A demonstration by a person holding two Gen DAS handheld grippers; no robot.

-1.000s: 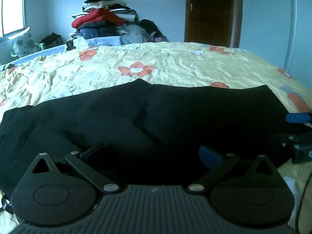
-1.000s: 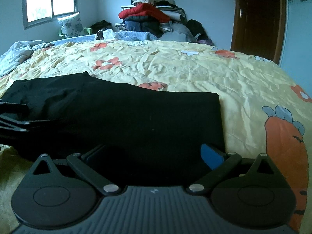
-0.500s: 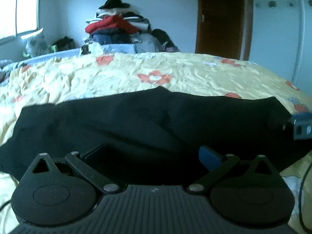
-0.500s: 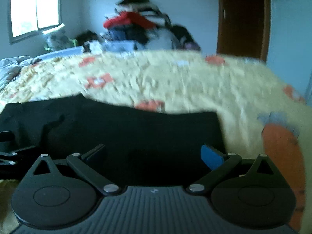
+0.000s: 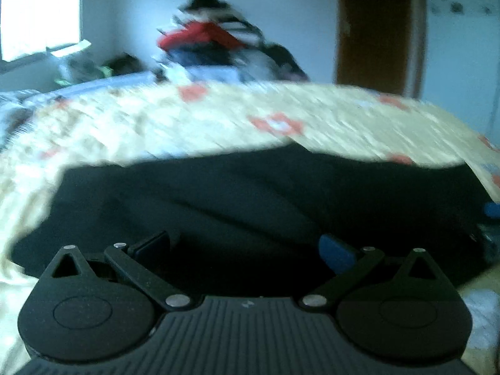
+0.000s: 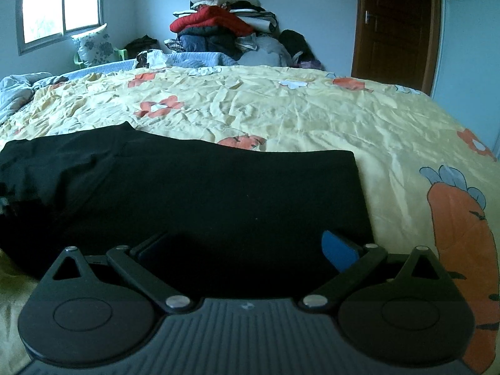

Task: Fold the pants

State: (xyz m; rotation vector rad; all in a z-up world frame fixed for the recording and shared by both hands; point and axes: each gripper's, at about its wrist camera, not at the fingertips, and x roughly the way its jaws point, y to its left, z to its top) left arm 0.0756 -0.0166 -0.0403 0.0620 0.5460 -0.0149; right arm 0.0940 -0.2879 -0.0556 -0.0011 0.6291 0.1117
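Black pants [image 6: 200, 193] lie flat on the bed [image 6: 312, 115]; the left view is motion-blurred. Both grippers, left [image 5: 245, 247] and right [image 6: 247, 247], hover spread apart, their near fingers lost against dark cloth.

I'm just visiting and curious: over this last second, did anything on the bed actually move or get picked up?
Only the cameras shifted: the left gripper is swinging, blurring its view. Nothing was grabbed or released. The black pants stay flat on the yellow sheet, and both the left and right gripper stay open.
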